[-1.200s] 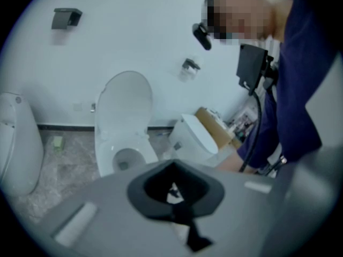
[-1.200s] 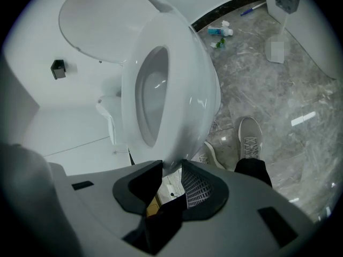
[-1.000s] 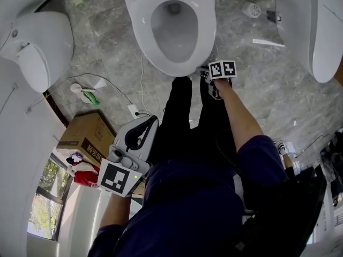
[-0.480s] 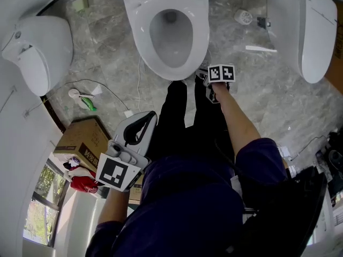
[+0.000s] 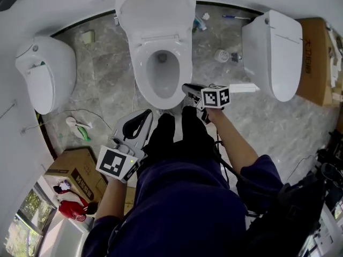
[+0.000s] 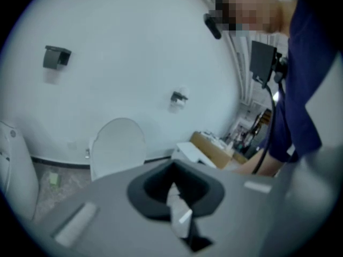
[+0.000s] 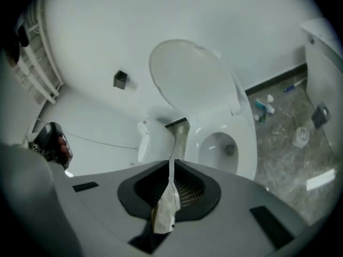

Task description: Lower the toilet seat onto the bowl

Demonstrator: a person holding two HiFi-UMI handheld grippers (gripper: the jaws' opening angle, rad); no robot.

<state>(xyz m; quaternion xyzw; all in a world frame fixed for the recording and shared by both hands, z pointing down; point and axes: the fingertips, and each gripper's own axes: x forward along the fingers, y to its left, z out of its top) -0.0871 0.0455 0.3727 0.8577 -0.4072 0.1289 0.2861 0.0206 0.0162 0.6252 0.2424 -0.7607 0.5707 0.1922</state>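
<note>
We hold the right gripper near the bowl's front edge, its jaws just closed together on nothing. The left gripper is likewise closed and empty. The toilet seat seems to lie flat on the bowl, with the lid upright. Two other toilets flank it, and a cardboard box stands nearby.

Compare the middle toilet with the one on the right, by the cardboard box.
The white ceramic toilet in the middle has its white lid raised, so its bowl shows; the white ceramic toilet on the right is shut. The middle one stands before the person's legs; the right one beside a brown cardboard box. Both are white, on grey marbled floor.
</note>
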